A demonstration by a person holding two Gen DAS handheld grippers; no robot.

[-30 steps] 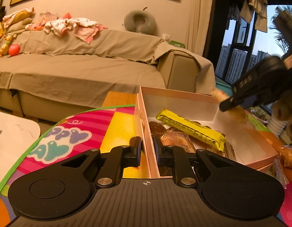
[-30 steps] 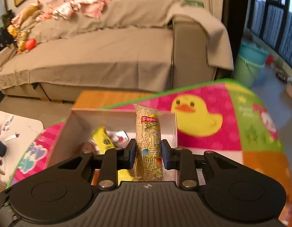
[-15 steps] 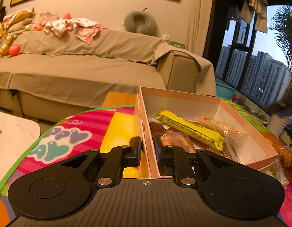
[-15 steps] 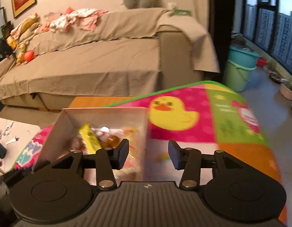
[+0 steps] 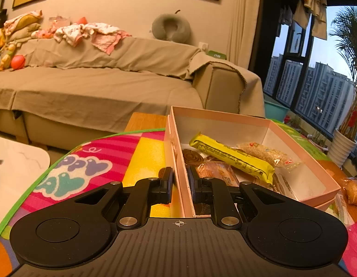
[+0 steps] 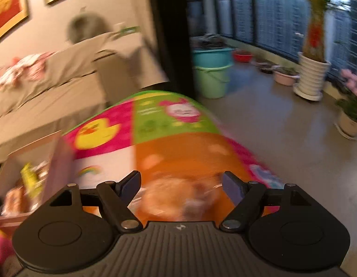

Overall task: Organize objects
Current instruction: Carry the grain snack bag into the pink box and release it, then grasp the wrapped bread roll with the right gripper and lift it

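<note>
A pink open box (image 5: 294, 136) lies on the colourful play mat (image 5: 141, 152). In it are a yellow bar (image 5: 231, 157), a grain snack packet (image 5: 266, 154), a spiral pastry (image 5: 192, 158) and a wrapped brown cake (image 5: 215, 173). My left gripper (image 5: 180, 184) is shut on the box's left wall. My right gripper (image 6: 181, 185) hovers right of the box (image 6: 56, 159), its jaws opening. A blurred wrapped bun (image 6: 178, 196) lies on the mat between them, and the pads do not press on it. Another wrapped bun (image 5: 354, 191) lies right of the box.
A covered sofa (image 5: 97, 92) stands behind the mat, and a white table (image 5: 16, 161) is at the left. Beyond the mat's far edge, on the bare floor, are green and blue buckets (image 6: 212, 73) and several plant pots (image 6: 312, 78) by the windows.
My right gripper let go of the grain snack packet, which now lies in the box, then opened wide and swung right over a wrapped bun. The left gripper has not moved.
</note>
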